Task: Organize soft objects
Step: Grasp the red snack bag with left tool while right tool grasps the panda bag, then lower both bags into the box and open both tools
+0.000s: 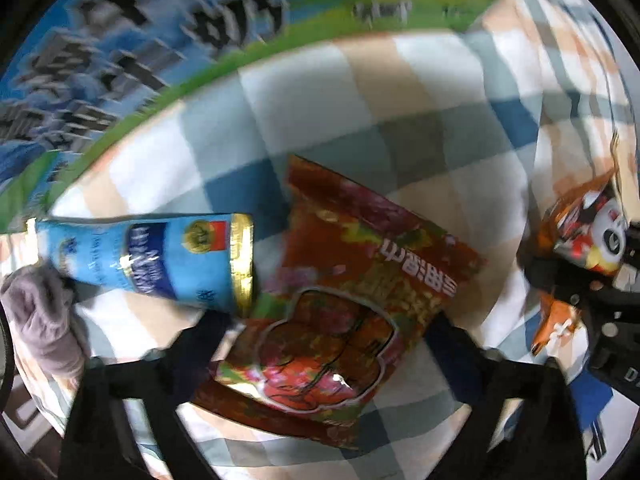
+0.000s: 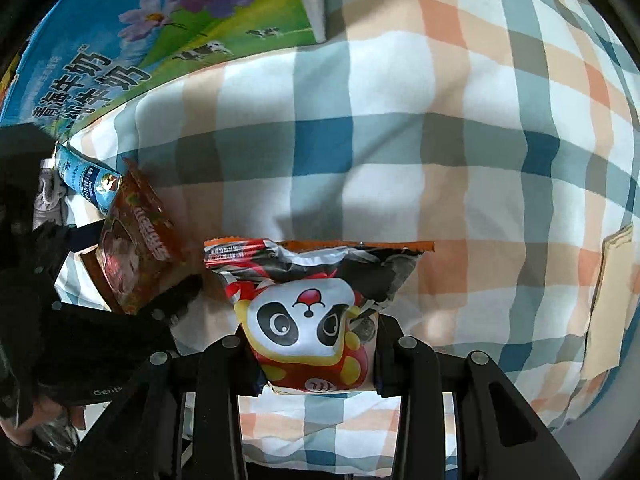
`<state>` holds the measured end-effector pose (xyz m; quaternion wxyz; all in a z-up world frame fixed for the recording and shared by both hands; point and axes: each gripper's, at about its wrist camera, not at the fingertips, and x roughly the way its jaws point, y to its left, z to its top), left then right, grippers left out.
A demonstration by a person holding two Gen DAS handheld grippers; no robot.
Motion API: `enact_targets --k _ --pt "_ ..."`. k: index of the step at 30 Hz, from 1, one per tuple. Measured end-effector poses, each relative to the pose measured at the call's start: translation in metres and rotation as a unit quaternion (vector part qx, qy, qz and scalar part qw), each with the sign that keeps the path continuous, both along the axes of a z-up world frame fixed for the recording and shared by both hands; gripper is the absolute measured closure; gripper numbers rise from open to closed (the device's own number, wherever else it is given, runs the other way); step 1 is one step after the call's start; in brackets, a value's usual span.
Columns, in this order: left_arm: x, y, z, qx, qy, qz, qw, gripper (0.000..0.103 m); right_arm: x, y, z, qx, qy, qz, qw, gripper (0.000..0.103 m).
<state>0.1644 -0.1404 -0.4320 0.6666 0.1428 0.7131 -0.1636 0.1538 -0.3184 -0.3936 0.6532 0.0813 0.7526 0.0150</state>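
Observation:
My left gripper [image 1: 332, 332] is shut on a red wet-wipe packet [image 1: 340, 304], with one finger on each side of it, above the checked cloth [image 1: 312, 100]. The same packet [image 2: 136, 240] shows at the left of the right wrist view. My right gripper [image 2: 312, 344] is shut on a panda snack bag [image 2: 308, 320] and holds it above the cloth. That bag [image 1: 588, 236] shows at the right edge of the left wrist view. A blue tube [image 1: 160, 256] lies on the cloth just left of the red packet.
A blue and green milk carton box [image 2: 160, 40] stands at the far left. A grey cloth [image 1: 44, 316] lies by the tube's end. A tan paper piece [image 2: 608, 304] lies on the checked cloth at the right.

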Motion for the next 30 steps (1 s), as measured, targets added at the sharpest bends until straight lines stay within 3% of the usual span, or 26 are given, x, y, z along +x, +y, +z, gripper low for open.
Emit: enact_targets --k 1,4,9,12,15,17,19,22,24,27,30 --pt "-0.001 0.002 0.005 -0.004 -0.011 0.002 0.9999 0.040 -0.006 0.002 -0.006 -0.001 0.000 -0.001 1.000 0.064" --pt "-0.007 0.007 0.017 -0.020 -0.034 0.012 0.9992 0.049 -0.013 0.000 -0.005 -0.002 0.000 0.001 1.000 0.064" --pt "-0.025 0.028 0.035 -0.043 -0.048 0.063 0.9959 0.051 -0.024 0.022 0.001 0.003 -0.008 0.000 1.000 0.064" --pt "-0.027 0.049 0.068 -0.074 -0.061 0.098 0.9906 0.051 -0.020 0.026 0.017 0.019 -0.022 -0.004 1.000 0.064" --pt "-0.028 0.065 0.114 -0.121 -0.076 0.135 0.9805 0.051 -0.019 0.030 0.053 0.045 -0.050 -0.005 0.998 0.064" --pt "-0.017 0.087 0.140 -0.144 -0.087 0.156 0.9734 0.051 -0.012 0.035 0.089 0.061 -0.079 -0.004 0.995 0.064" --pt "0.007 0.094 0.179 -0.173 -0.099 0.180 0.9632 0.051 0.001 0.039 0.124 0.073 -0.108 -0.004 0.991 0.064" --pt "0.043 0.097 0.215 -0.204 -0.110 0.216 0.9483 0.051 0.022 0.044 0.168 0.088 -0.147 -0.009 0.985 0.064" --pt "0.061 0.112 0.234 -0.207 -0.119 0.227 0.9441 0.051 0.040 0.053 0.187 0.083 -0.167 -0.009 0.982 0.064" --pt "0.103 0.122 0.239 -0.195 -0.135 0.243 0.9407 0.051 0.068 0.069 0.190 0.069 -0.176 -0.017 0.982 0.064" --pt "0.138 0.136 0.229 -0.190 -0.122 0.266 0.9373 0.051 0.102 0.079 0.178 0.048 -0.170 -0.023 0.984 0.064"
